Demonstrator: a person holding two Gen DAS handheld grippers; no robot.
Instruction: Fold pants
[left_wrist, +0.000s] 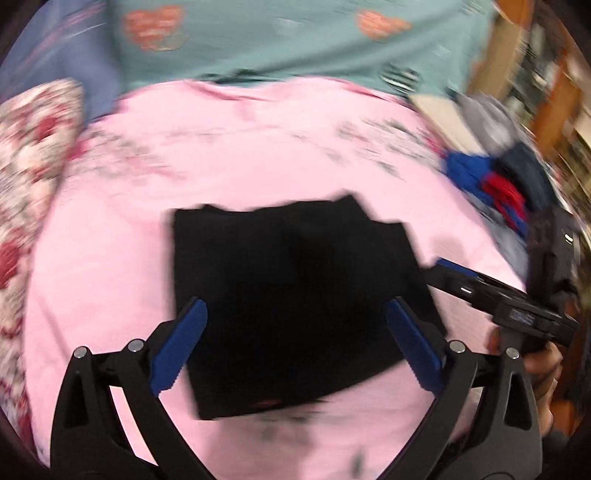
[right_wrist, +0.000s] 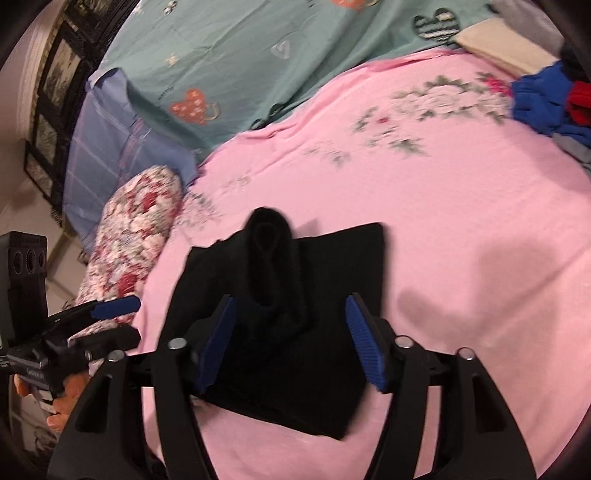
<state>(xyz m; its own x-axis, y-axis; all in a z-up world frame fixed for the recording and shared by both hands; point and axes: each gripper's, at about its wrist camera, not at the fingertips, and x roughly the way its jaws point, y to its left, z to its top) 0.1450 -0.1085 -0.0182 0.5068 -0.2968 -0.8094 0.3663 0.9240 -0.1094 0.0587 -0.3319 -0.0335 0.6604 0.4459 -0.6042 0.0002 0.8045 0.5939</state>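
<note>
Hovering apart and empty, the left claw (left_wrist: 295, 339) and right claw (right_wrist: 291, 339) framed the black pants (right_wrist: 280, 332), nearly folded; 1 raised loop needed flattening.

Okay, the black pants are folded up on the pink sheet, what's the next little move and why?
Probably lower the right gripper and press flat the raised hump at the far edge of the black pants. The pants lie as a compact rectangle on the pink sheet, both grippers are open and hold nothing, and that bunched hump looks like the only untidy part. The left gripper can stay clear.
</note>
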